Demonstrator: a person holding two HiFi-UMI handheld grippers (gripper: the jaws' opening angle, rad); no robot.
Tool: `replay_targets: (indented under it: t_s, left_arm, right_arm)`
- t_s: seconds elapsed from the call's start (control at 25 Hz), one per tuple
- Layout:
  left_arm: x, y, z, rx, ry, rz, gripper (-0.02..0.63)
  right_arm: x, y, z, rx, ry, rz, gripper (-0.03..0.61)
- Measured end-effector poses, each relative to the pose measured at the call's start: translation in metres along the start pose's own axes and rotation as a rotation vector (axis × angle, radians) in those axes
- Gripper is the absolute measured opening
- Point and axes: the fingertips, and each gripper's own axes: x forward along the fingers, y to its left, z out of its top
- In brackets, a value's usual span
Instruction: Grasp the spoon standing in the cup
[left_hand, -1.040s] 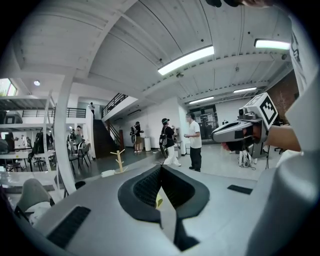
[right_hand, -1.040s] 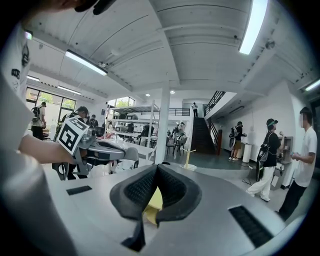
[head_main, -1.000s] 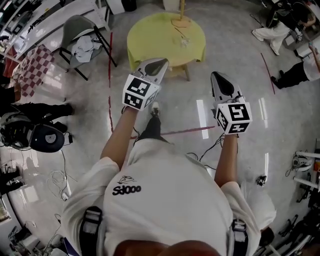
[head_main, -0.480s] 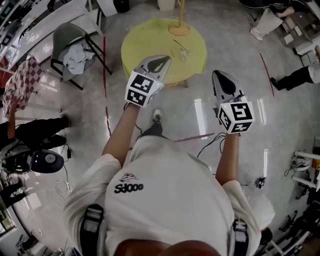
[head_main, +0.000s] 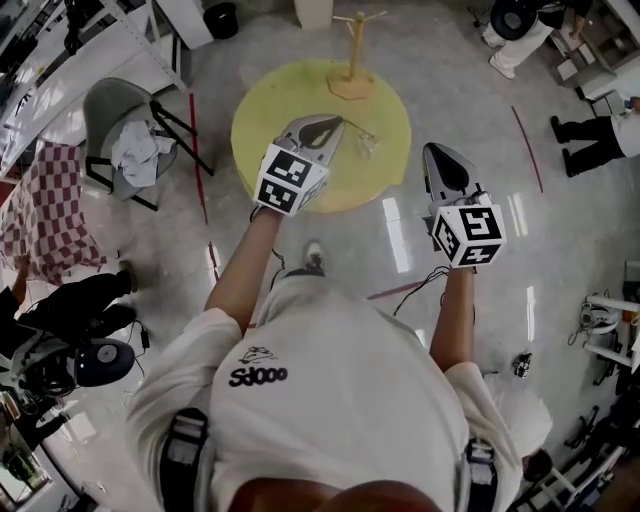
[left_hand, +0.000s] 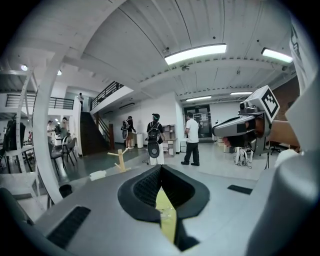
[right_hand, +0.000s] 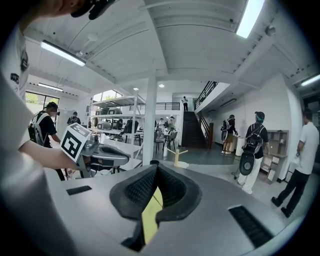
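Left gripper (head_main: 322, 124) and right gripper (head_main: 441, 156) had advanced toward the yellow worktop (head_main: 268, 112), held forward for the approach, jaws together and empty. Spoon (head_main: 360, 133) stood in cup (head_main: 369, 146) there, ungrasped.

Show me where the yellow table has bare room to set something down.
The yellow table is bare on its left half, between the wooden stand and the left gripper. A narrow strip is free at the right rim, past the cup. Crowded: far edge and middle-right.
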Motion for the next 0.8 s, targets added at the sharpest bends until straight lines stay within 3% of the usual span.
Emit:
replay_targets:
  t_s: [0.44, 0.52, 0.64, 0.8]
  left_arm:
    - [0.067, 0.059, -0.037, -0.072, 0.1, -0.033, 0.039]
    - [0.079, 0.053, -0.045, -0.088, 0.122, -0.029, 0.102]
    - [0.094, 0.054, -0.06, -0.11, 0.16, -0.018, 0.108]
    - [0.11, 0.067, -0.091, -0.198, 0.214, 0.041, 0.114]
  right_arm:
    - [0.073, -0.038, -0.023, 0.009, 0.096, -0.026, 0.02]
    - [0.075, -0.049, -0.031, 0.013, 0.105, -0.012, 0.02]
    - [0.088, -0.062, -0.036, 0.018, 0.107, 0.013, 0.02]
    - [0.111, -0.069, -0.049, -0.004, 0.142, 0.09, 0.02]
